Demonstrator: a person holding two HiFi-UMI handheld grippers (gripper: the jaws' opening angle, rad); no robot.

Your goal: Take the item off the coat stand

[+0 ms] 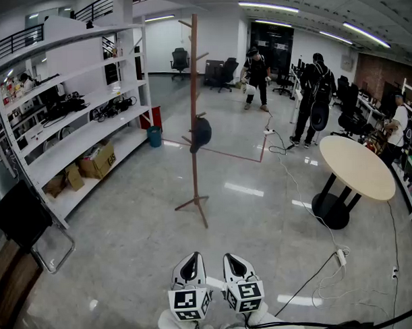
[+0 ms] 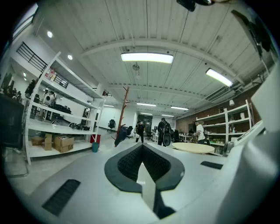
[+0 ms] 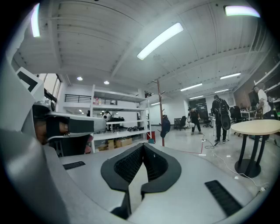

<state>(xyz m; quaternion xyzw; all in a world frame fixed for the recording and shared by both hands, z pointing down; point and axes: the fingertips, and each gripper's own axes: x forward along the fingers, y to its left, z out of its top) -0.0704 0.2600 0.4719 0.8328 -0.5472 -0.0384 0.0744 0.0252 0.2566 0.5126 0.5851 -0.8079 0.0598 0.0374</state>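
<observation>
Much of the head view is a glossy grey floor point(image 1: 128, 264), running from the bottom edge up to the far wall. Along the left of the frame a tall white shelving unit point(image 1: 69, 118) stands in several tiers, with dark gear on its middle shelves. At right centre a round pale surface point(image 1: 358, 165) sits on a black pedestal. The wooden coat stand point(image 1: 194, 93) rises in the upper middle of the frame, upright on splayed feet, well apart from shelves and surface alike.

Two people point(image 1: 257, 74) stand beyond it in the upper right, one facing the camera, one with their back turned. A black chair point(image 1: 22, 217) shows at the left edge. Cardboard boxes point(image 1: 98, 159) sit on the lowest shelf, and a teal bin point(image 1: 154, 136) stands on the floor just beside the shelf end.

The dark item point(image 1: 201, 132) hangs from a lower peg about halfway up the stand's pole, on its right side. A pale cable point(image 1: 294, 191) trails over the floor right of the stand, and a thin red line point(image 1: 219, 153) crosses behind its pole.

At bottom centre the left tongs point(image 1: 190, 262) and right tongs point(image 1: 236, 259) sit side by side, both pressed together and holding nothing. They point level toward the stand, with glossy floor between them and its feet.
</observation>
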